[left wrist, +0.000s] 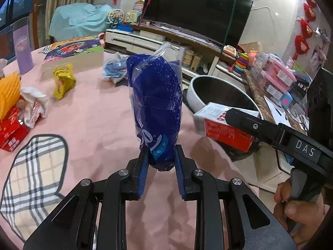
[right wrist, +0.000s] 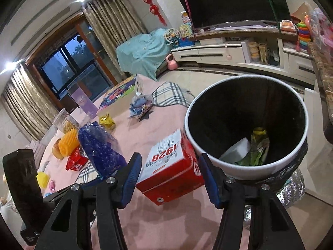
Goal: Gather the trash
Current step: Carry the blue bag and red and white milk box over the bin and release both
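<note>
Living room, TV and toy shelves at back; round table [left wrist: 100,112] w/ pink cloth carries the clutter. White bin [right wrist: 245,166] stands just past the table edge, black liner, some scraps already at its bottom.

Left tool [left wrist: 161,164]: jaws nearly closed, pinching the bottom end of a blue plastic bag [left wrist: 156,104]. Bag stands up above the pads, clear crinkled top flopping free, off the table.

Right tool [right wrist: 169,179]: jaws about half spread, clamped on a red-and-white carton [right wrist: 170,166], one pad on each side. Carton is held over the table edge, touching or just beside the bin rim; can't tell which.

Trash left on table: yellow wrapper [left wrist: 63,81], crumpled blue-white wrapper [left wrist: 114,70], wadded tissue [left wrist: 33,108].

Judgement: both items en route to bin, not yet over the opening.

Risks:
- Bag gripped only at its tail, slick film; could slide out if swung fast.
- Tall loose top may catch the rim and hang outside.
- Carton is boxy, near rim; a corner strike could tip the bin or knock the carton from the pads.
- Both tools converge on one opening; may collide. Drop one at a time.
</note>
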Demonstrator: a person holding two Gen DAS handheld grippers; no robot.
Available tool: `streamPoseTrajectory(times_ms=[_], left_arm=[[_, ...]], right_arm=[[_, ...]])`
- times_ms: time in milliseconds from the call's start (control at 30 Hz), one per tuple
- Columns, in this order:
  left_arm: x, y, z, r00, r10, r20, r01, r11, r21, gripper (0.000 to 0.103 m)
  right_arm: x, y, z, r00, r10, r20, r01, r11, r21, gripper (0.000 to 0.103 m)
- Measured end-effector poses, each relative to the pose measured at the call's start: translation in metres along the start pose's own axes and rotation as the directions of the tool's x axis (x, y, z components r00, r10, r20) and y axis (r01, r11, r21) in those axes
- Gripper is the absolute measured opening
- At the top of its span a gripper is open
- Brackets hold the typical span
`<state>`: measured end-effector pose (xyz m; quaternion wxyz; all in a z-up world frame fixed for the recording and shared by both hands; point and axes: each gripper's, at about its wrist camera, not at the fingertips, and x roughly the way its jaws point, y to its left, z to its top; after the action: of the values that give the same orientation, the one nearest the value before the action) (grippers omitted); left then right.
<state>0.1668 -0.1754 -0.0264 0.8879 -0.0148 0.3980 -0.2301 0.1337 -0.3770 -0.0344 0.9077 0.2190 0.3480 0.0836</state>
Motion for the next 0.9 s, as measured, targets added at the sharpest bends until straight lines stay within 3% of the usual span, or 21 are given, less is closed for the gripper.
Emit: streamPoseTrajectory(times_ms=[333, 567, 833, 900], left_arm=[[0.001, 0.000, 0.000, 1.000, 0.007, -0.006, -0.007, 1.000, -0.001, 0.023], [-0.001, 0.009, -0.004, 1.000, 0.021, -0.006, -0.021, 1.000, -0.016, 0.023], [-0.001, 0.012, -0.006, 1.000, 0.020, -0.008, -0.020, 1.000, -0.023, 0.023], [-0.001, 0.014, -0.006, 1.000, 0.020, -0.009, -0.021, 0.999, -0.026, 0.023]], right_arm=[[0.000, -0.004, 0.000, 1.000, 0.018, -0.010, -0.018, 1.000, 0.004, 0.057], [0.016, 0.001, -0.027, 0.994, 0.029, -0.109, -0.031, 0.999, -0.024, 0.058], [0.024, 0.005, -0.037, 0.986, -0.027, -0.163, 0.012, 0.996, -0.094, 0.060], [0.025, 0.009, -0.037, 0.985, -0.056, -0.163, 0.035, 0.991, -0.128, 0.056]])
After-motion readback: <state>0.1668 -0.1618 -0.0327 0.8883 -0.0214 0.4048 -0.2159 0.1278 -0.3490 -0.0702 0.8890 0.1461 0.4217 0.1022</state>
